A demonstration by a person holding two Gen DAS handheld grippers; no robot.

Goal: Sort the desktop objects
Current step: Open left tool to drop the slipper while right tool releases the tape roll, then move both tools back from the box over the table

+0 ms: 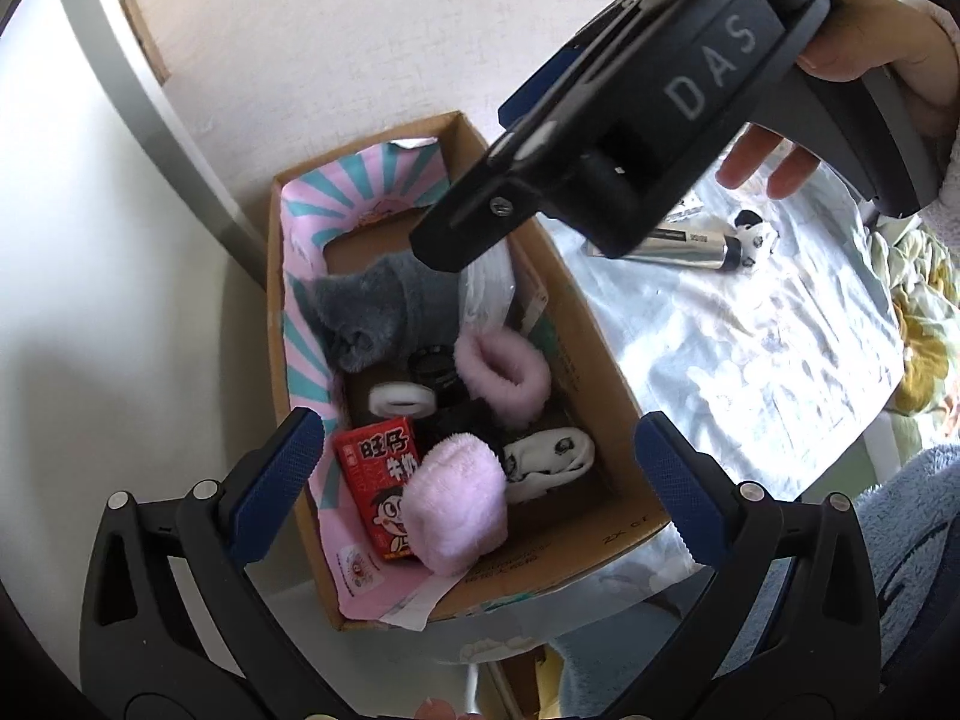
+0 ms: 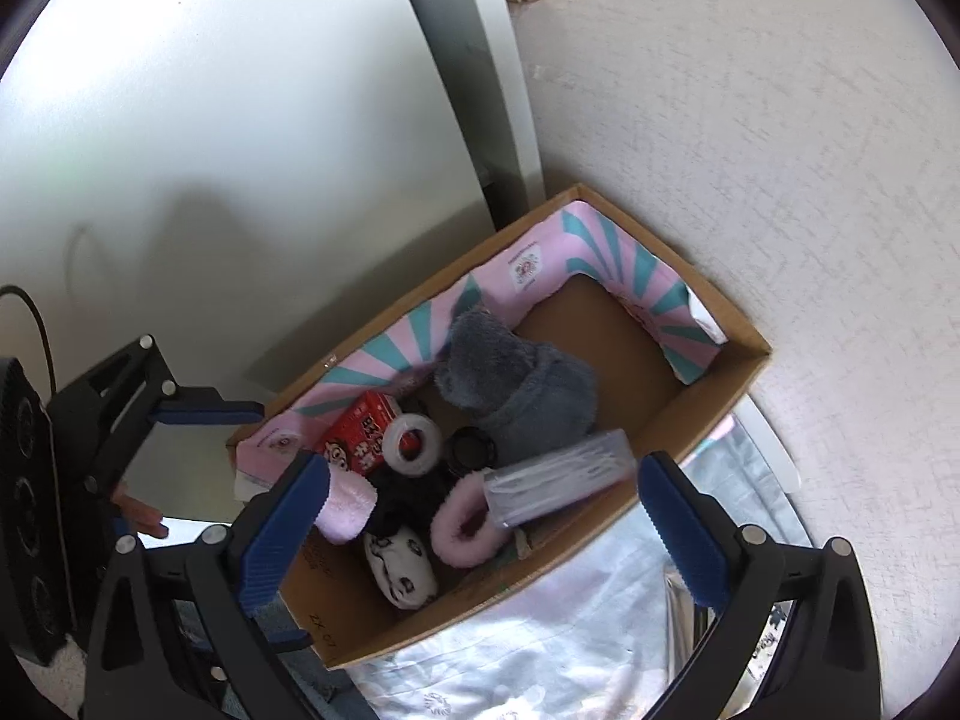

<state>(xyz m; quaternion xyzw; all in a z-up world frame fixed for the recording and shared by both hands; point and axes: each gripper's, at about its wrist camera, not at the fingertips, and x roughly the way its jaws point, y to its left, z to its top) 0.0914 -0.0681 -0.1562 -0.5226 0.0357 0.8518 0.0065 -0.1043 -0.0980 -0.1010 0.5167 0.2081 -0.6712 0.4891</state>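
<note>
— How's the light on my two cameras?

— Bright, soft daylight in both. In the left wrist view the pale cloth on the table glares almost white, its print washed out.

— Shadows?

— Soft ones. My right wrist view shows a faint grey shadow on the white panel; inside the cardboard box the bottom sits dimmer than the rim.

— Sharpness?

— The clear packet is smeared with motion blur. Otherwise things are fairly crisp at centre. Straight edges bow hard toward the borders, and dark corners frame each fisheye circle.
</note>
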